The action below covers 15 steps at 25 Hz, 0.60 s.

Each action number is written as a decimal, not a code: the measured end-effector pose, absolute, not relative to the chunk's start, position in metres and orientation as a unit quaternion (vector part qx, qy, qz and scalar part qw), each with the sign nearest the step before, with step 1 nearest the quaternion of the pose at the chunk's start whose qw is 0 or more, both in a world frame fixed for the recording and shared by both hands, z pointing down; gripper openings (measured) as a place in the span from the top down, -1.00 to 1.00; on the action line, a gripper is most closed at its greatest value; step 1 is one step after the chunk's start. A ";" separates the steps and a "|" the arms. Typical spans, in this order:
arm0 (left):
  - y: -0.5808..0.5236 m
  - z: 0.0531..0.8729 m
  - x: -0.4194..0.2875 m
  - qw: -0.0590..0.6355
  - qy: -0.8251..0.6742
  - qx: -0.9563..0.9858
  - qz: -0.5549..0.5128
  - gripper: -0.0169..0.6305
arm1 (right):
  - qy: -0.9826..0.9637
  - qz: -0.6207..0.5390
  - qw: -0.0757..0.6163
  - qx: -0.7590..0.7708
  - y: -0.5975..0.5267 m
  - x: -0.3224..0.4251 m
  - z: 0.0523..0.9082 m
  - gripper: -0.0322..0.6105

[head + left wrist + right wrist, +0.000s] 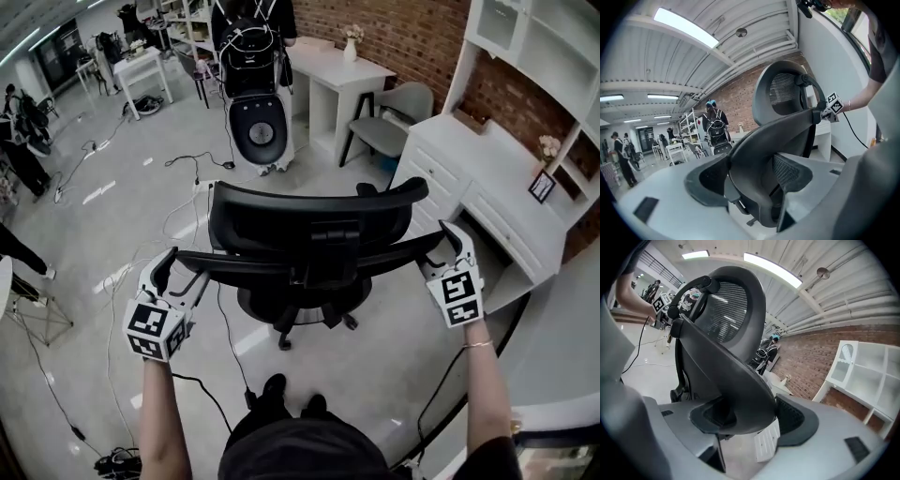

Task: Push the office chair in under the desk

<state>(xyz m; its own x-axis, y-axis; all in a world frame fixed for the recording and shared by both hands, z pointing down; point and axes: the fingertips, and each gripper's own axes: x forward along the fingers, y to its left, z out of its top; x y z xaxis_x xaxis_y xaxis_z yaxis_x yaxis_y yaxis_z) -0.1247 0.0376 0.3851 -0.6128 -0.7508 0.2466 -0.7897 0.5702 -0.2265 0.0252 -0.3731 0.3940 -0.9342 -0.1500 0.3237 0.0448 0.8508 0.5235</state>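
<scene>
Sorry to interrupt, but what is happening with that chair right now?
A person stands behind a black office chair with a handheld gripper in each hand. The left gripper and the right gripper each have open jaws straddling one end of the chair's back frame, and they do not look clamped on it. The chair stands out on the open floor, not yet pushed under a desk.

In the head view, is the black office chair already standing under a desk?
No, the black mesh-backed office chair stands out on the glossy grey floor, with no desk above it.
</scene>
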 end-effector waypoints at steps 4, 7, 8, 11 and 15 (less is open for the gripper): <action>0.042 0.392 -0.128 0.073 -0.895 0.408 0.166 0.08 | -0.953 -0.253 0.166 0.013 -0.365 0.027 0.397 0.04; 0.031 0.393 -0.127 0.081 -0.900 0.393 0.168 0.08 | -0.957 -0.244 0.160 0.008 -0.375 0.036 0.396 0.04; 0.029 0.394 -0.128 0.084 -0.901 0.392 0.168 0.08 | -0.957 -0.243 0.158 0.007 -0.375 0.038 0.395 0.04; 0.027 0.393 -0.138 0.093 -0.898 0.396 0.169 0.08 | -0.959 -0.237 0.153 0.005 -0.372 0.042 0.392 0.04; 0.057 0.388 -0.161 0.093 -0.891 0.413 0.167 0.08 | -0.961 -0.229 0.154 0.017 -0.330 0.042 0.386 0.04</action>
<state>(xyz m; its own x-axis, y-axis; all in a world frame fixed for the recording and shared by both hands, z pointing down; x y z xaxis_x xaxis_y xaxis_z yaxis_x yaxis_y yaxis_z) -0.1605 0.0571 0.3875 -0.6419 -0.7045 0.3026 -0.7663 0.6034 -0.2208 0.0420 -0.3302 0.3860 -0.9519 -0.1027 0.2887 0.0388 0.8942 0.4460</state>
